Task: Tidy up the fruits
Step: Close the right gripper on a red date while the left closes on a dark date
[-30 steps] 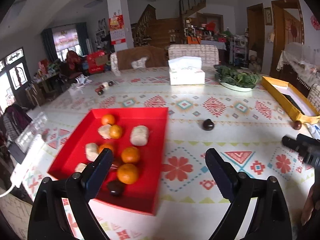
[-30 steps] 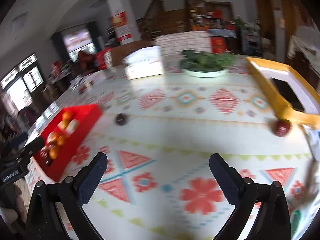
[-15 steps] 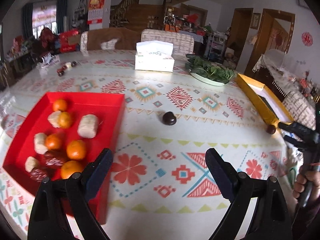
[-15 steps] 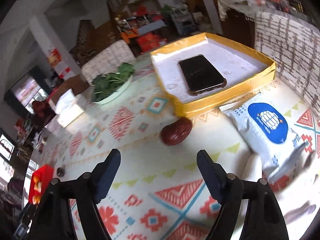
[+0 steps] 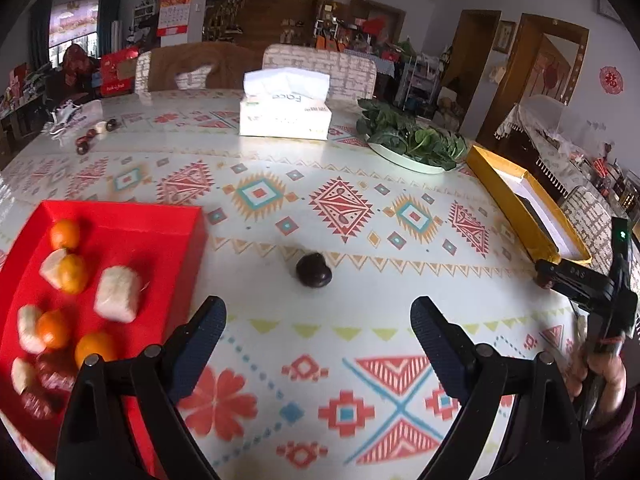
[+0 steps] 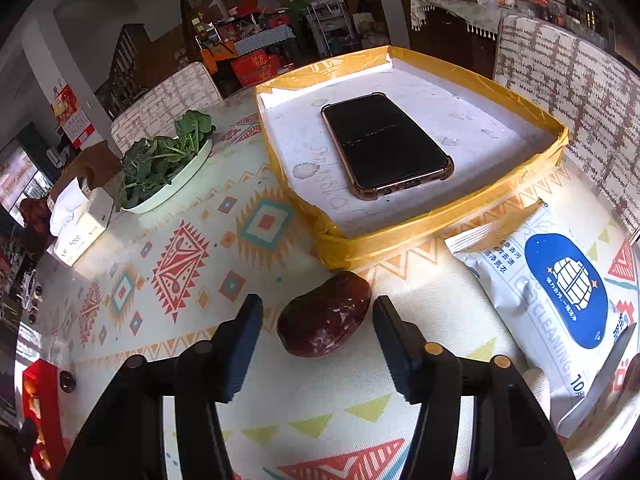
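Right gripper (image 6: 318, 312) is closing around red date (image 6: 324, 330), pads flanking it without contact; date is lying at yellow tray's (image 6: 400, 240) 6 o'clock corner. Left gripper (image 5: 318, 320) is hanging wide open, empty, dark fruit (image 5: 313, 270) at its 12 o'clock.

Red tray (image 5: 120, 216) cut by left edge, its fruit blurred; my right tool (image 5: 548, 274) hides red date; wipes pack (image 6: 560, 280) cropped.

Glossy wrinkled red date (image 6: 323, 325); matt black plastic tool fingers (image 6: 240, 346); glossy tablecloth (image 6: 180, 208); taped cardboard tray (image 6: 440, 222).
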`<state>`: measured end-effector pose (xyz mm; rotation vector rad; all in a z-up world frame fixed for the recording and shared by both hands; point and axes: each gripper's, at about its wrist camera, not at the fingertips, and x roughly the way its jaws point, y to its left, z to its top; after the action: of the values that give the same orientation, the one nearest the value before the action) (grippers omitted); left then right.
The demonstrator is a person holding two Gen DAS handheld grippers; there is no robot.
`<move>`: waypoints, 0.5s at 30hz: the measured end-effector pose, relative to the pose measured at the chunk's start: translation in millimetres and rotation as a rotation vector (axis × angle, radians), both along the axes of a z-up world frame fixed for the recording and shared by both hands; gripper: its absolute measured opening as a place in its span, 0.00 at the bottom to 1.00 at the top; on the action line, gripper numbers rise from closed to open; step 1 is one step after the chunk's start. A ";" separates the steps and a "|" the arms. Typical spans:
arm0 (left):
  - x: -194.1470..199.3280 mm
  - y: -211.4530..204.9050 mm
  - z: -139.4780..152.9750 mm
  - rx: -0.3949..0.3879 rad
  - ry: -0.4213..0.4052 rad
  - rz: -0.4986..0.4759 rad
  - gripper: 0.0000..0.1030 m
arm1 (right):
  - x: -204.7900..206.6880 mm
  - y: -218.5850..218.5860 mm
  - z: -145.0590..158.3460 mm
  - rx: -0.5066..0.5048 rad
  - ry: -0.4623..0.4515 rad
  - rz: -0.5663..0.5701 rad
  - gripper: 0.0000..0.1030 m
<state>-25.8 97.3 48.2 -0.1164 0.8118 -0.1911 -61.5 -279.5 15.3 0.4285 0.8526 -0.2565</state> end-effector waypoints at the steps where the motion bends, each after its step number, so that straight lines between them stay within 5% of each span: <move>1: 6.5 -2.1 -2.6 0.004 0.010 0.000 0.90 | -0.1 1.2 -0.4 -0.008 -0.002 0.002 0.58; 6: 29.2 -10.2 -13.5 0.005 0.031 -0.014 0.89 | 1.7 1.4 -0.8 -0.022 -0.011 0.008 0.58; 11: 49.2 -20.1 -30.2 0.037 0.076 -0.025 0.60 | 3.4 3.4 -1.4 -0.035 -0.012 0.014 0.58; 15: 57.8 -23.0 -39.3 0.059 0.090 -0.015 0.58 | 3.0 3.4 -1.5 -0.033 -0.015 0.015 0.54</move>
<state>31.9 74.4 8.9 -0.0637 0.9074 -0.1766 -58.5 -276.0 13.9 0.3924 0.8358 -0.2536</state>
